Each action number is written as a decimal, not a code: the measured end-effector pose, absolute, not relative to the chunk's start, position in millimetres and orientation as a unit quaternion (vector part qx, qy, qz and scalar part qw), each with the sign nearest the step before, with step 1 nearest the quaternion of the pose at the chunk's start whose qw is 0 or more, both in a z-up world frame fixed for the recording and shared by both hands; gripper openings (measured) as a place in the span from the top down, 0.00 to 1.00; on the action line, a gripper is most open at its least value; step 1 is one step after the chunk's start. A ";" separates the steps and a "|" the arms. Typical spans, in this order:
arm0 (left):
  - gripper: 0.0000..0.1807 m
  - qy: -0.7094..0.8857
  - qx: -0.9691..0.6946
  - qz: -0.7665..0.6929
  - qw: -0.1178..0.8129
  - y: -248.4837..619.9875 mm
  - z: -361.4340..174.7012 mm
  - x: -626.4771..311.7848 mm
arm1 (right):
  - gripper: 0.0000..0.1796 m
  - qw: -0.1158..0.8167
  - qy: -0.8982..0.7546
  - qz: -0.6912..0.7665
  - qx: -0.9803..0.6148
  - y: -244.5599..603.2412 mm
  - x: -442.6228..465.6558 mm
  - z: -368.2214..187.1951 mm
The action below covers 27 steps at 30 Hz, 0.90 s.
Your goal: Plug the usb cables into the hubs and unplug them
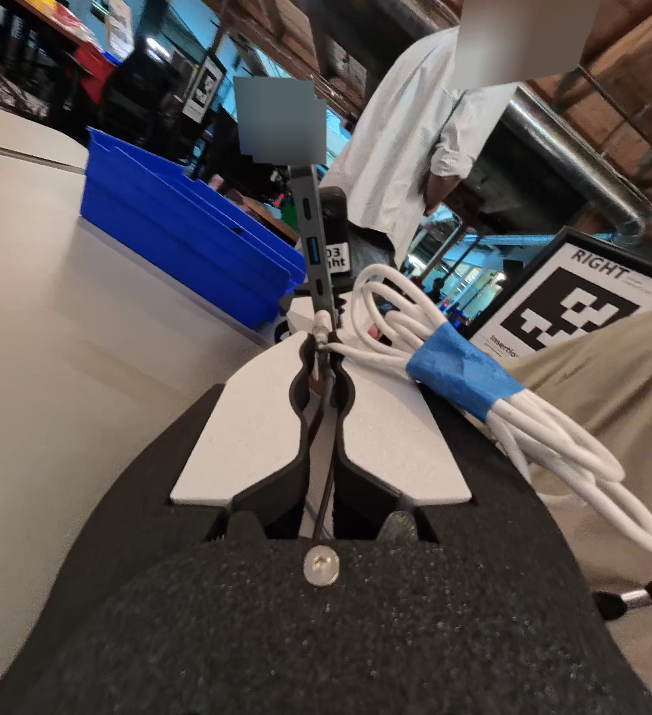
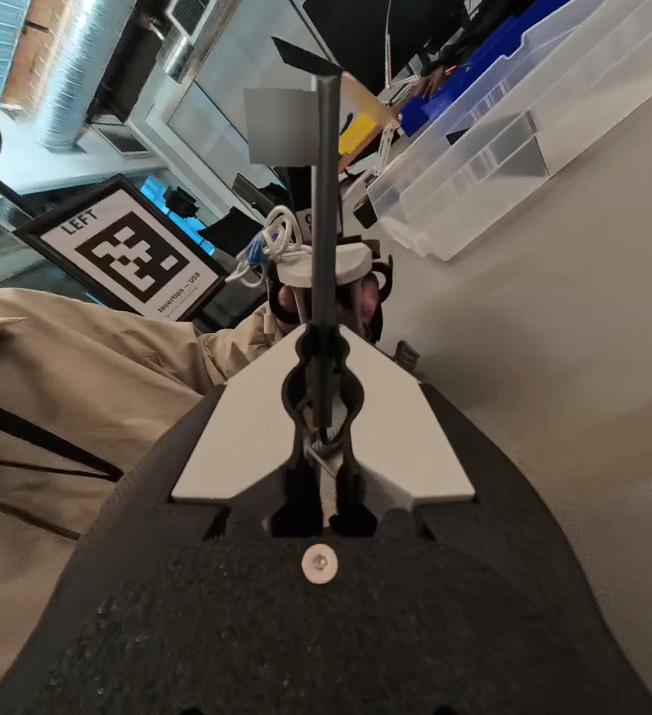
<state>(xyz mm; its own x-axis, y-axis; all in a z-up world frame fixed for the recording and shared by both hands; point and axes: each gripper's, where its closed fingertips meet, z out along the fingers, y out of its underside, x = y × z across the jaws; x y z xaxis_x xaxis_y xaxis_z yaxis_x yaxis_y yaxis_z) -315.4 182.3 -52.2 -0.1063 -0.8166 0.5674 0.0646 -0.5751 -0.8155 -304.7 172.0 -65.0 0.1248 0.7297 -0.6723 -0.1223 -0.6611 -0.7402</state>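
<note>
A slim grey USB hub (image 1: 312,232) stands upright with its ports facing the left wrist camera. My left gripper (image 1: 322,340) is shut on the white plug (image 1: 322,322) of a white cable, and the plug meets the hub's lower end; I cannot tell if it is seated. The rest of the cable is a coil (image 1: 510,418) bound with blue tape, hanging to the right. My right gripper (image 2: 324,332) is shut on the hub (image 2: 326,201), seen edge-on. Beyond it are the left gripper's white fingers (image 2: 351,267) and the coil (image 2: 278,236).
Stacked blue bins (image 1: 185,232) sit on the white table (image 1: 45,309) to the left. A framed marker board (image 1: 572,309) (image 2: 131,255) stands behind. A clear plastic bin (image 2: 510,147) lies at the right. A person in a light shirt (image 1: 405,127) stands beyond. A beige sleeve (image 2: 84,367) is close. Both grippers' tips are close together, under 4 cm apart.
</note>
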 end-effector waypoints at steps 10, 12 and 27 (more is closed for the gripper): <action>0.96 0.386 -0.595 -0.623 0.331 172.9 -65.6 -313.0 | 0.95 0.364 -0.210 0.620 -0.662 178.4 -299.1 -62.3; 0.96 0.385 -0.593 -0.629 0.325 172.4 -66.4 -314.1 | 0.95 0.362 -0.214 0.619 -0.663 177.2 -300.6 -63.2; 0.97 0.425 -0.603 -0.608 0.294 162.9 -76.2 -313.1 | 0.95 0.312 -0.229 0.618 -0.684 167.3 -300.6 -74.5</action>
<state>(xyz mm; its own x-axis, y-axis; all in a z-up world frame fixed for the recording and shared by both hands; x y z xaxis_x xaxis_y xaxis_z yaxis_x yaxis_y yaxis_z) -313.1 162.9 -76.2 -0.0998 -0.8701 0.4826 -0.1556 -0.4654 -0.8713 -300.6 167.3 -74.5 0.1310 0.6989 -0.7031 -0.0729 -0.7005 -0.7099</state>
